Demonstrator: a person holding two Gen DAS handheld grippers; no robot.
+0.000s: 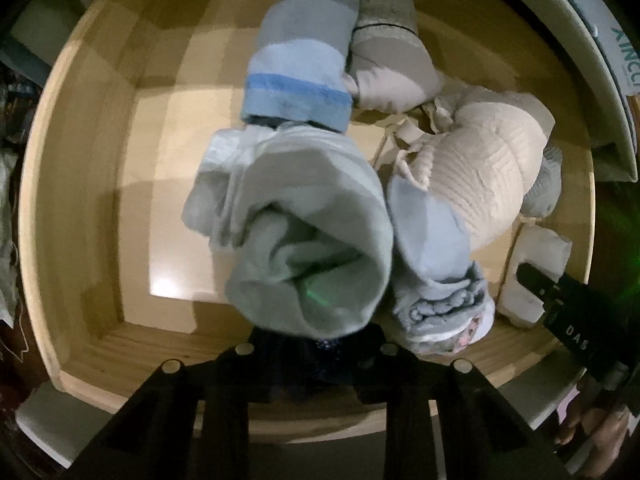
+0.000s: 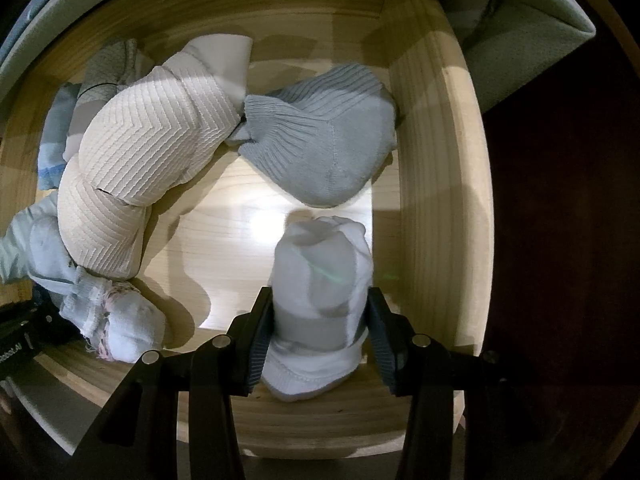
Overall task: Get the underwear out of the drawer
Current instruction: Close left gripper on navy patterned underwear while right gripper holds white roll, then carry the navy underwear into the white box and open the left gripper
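Underwear roll, pale green [image 1: 308,236], sits mid-drawer [image 1: 80,184], pinched by downward-pointing left gripper [image 1: 316,344]. Right gripper [image 2: 316,336], at 4 o'clock, points straight down, clamping white bundle [image 2: 320,292].

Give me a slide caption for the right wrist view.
Right hand-held gripper closed on a white rolled bundle inside the wooden drawer, beside grey and cream bundles.

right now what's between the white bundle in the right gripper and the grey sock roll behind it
Only bare drawer floor: the right wrist view shows a narrow gap between the white bundle and the grey sock roll.
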